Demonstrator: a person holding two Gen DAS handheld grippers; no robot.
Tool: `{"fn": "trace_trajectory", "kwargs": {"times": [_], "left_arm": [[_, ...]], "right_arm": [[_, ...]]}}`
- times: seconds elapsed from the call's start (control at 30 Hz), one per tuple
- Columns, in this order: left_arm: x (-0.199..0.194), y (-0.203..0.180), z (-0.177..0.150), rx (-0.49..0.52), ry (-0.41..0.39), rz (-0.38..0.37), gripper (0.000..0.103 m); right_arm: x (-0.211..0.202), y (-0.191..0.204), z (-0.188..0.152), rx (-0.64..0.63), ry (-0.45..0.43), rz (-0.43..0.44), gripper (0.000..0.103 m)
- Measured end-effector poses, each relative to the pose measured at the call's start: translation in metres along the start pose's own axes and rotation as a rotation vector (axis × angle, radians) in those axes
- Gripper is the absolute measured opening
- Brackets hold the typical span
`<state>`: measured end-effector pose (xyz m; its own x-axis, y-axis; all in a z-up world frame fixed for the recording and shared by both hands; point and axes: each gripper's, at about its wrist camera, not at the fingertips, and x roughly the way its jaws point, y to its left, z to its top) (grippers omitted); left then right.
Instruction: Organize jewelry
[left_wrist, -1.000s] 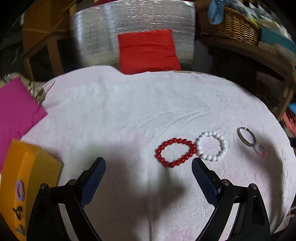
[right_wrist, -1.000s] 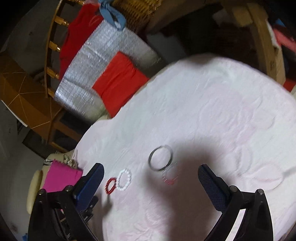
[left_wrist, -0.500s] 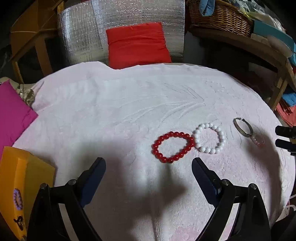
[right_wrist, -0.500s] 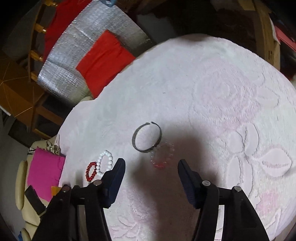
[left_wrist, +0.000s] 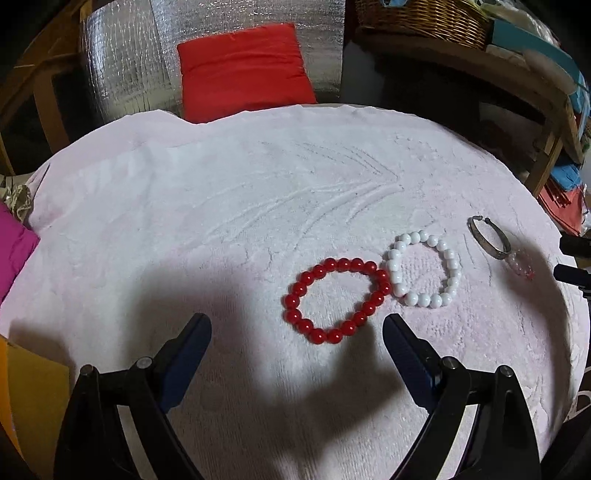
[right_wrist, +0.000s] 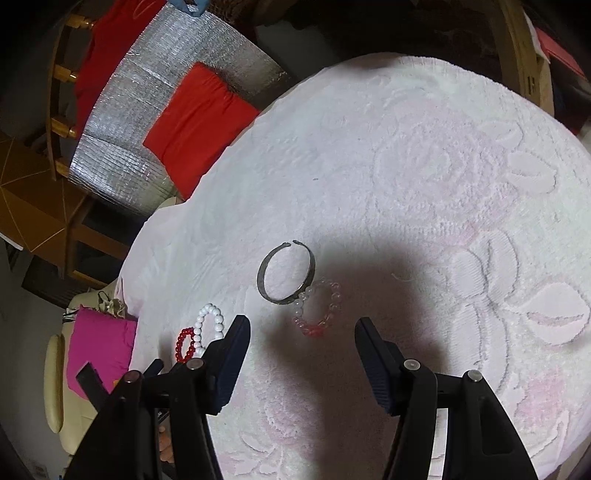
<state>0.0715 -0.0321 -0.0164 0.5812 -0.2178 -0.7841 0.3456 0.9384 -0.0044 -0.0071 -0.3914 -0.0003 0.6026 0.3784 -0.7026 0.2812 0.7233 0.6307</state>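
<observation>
A red bead bracelet (left_wrist: 334, 301) lies on the white towel (left_wrist: 221, 221), touching a white bead bracelet (left_wrist: 423, 273) to its right. A metal bangle (left_wrist: 487, 240) and a clear bead bracelet with a red part (left_wrist: 522, 264) lie further right. My left gripper (left_wrist: 297, 341) is open and empty, just short of the red bracelet. My right gripper (right_wrist: 301, 347) is open and empty, its fingers flanking the near side of the clear bracelet (right_wrist: 319, 308), which overlaps the bangle (right_wrist: 286, 273). The red bracelet (right_wrist: 184, 345) and the white one (right_wrist: 210, 325) show at its left.
An orange box (left_wrist: 29, 398) stands at the left edge of the left wrist view. A magenta cloth (left_wrist: 11, 251) lies beside the towel. A red cushion (left_wrist: 243, 70) on silver foil sits behind the table. A wicker basket (left_wrist: 421, 14) stands on a wooden shelf at the back right.
My right gripper has narrowed and moved forward and down to the clear bracelet. My left gripper has moved closer to the red bracelet and stayed open.
</observation>
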Motion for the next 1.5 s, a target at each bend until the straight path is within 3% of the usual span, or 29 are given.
{"fn": "trace_trajectory", "kwargs": {"times": [0.07, 0.2, 0.27, 0.37, 0.47, 0.63, 0.87, 0.9, 1.1, 1.5], "left_arm": [[0.0, 0.001, 0.001, -0.017, -0.005, -0.019, 0.091], [0.004, 0.0, 0.002, -0.03, 0.002, -0.048, 0.07], [0.008, -0.001, 0.002, -0.028, 0.015, -0.052, 0.067], [0.009, -0.003, 0.001, -0.021, 0.007, -0.049, 0.059], [0.008, -0.001, 0.0, -0.031, 0.005, -0.062, 0.049], [0.008, 0.004, -0.001, -0.052, 0.002, -0.063, 0.04], [0.007, 0.0, -0.001, -0.036, 0.0, -0.04, 0.04], [0.006, -0.001, -0.001, -0.033, -0.001, -0.037, 0.04], [0.004, -0.004, -0.002, -0.023, -0.002, -0.024, 0.04], [0.001, -0.005, -0.003, -0.014, -0.001, -0.012, 0.04]], "right_arm": [[0.002, 0.003, 0.0, -0.01, -0.002, -0.005, 0.063], [0.009, 0.011, 0.0, -0.03, -0.005, -0.013, 0.063], [0.015, 0.017, 0.0, -0.058, -0.005, -0.035, 0.063], [0.025, 0.025, 0.001, -0.1, -0.002, -0.097, 0.063], [0.035, 0.031, 0.001, -0.147, -0.019, -0.223, 0.063], [0.048, 0.042, -0.003, -0.226, -0.028, -0.313, 0.061], [0.062, 0.062, -0.017, -0.39, -0.048, -0.441, 0.013], [0.062, 0.063, -0.018, -0.401, -0.058, -0.451, 0.012], [0.056, 0.06, -0.018, -0.374, -0.06, -0.416, 0.01], [0.024, 0.044, -0.021, -0.287, -0.046, -0.223, 0.01]]}}
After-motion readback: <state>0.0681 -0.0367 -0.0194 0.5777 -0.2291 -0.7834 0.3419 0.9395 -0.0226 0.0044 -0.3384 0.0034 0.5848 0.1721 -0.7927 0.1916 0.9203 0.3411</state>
